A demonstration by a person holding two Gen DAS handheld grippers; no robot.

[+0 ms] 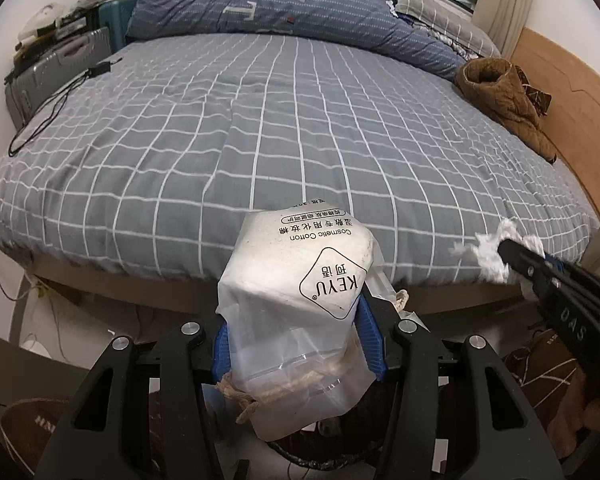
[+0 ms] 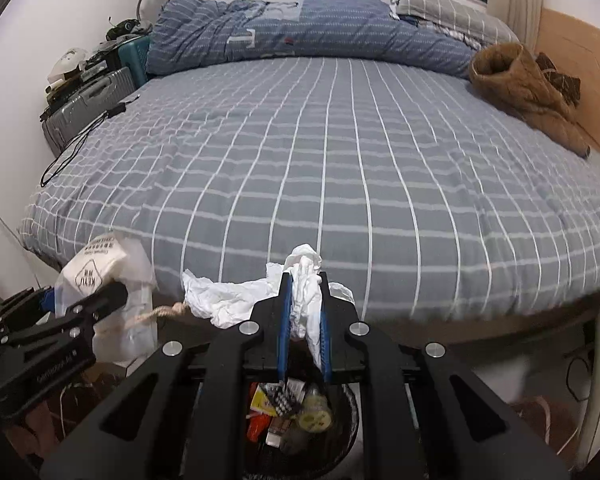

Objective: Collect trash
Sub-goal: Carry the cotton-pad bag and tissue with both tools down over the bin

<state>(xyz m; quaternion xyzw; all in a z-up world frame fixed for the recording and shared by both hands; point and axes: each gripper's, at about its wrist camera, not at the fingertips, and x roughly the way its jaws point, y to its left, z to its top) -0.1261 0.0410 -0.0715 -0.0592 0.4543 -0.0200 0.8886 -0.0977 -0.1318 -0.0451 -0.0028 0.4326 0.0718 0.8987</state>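
Observation:
My left gripper (image 1: pixel 298 320) is shut on a clear plastic cosmetic cotton bag (image 1: pixel 300 292) with a rope drawstring, held up in front of the bed's near edge. That bag (image 2: pixel 100 276) and the left gripper (image 2: pixel 116 292) also show at the lower left of the right wrist view. My right gripper (image 2: pixel 305 280) is shut on a crumpled white tissue (image 2: pixel 306 304), which spills out to the left. In the left wrist view, the tissue (image 1: pixel 492 252) and right gripper (image 1: pixel 508 246) sit at the right. A black mesh trash bin (image 2: pixel 300 420) with several wrappers lies right below the right gripper.
A bed with a grey checked sheet (image 2: pixel 340 180) fills both views. A blue duvet (image 2: pixel 300 28) lies at its far end, a brown garment (image 2: pixel 524 88) at the right by the wooden headboard. Suitcases (image 2: pixel 88 104) and a black cable (image 2: pixel 80 140) are at the left.

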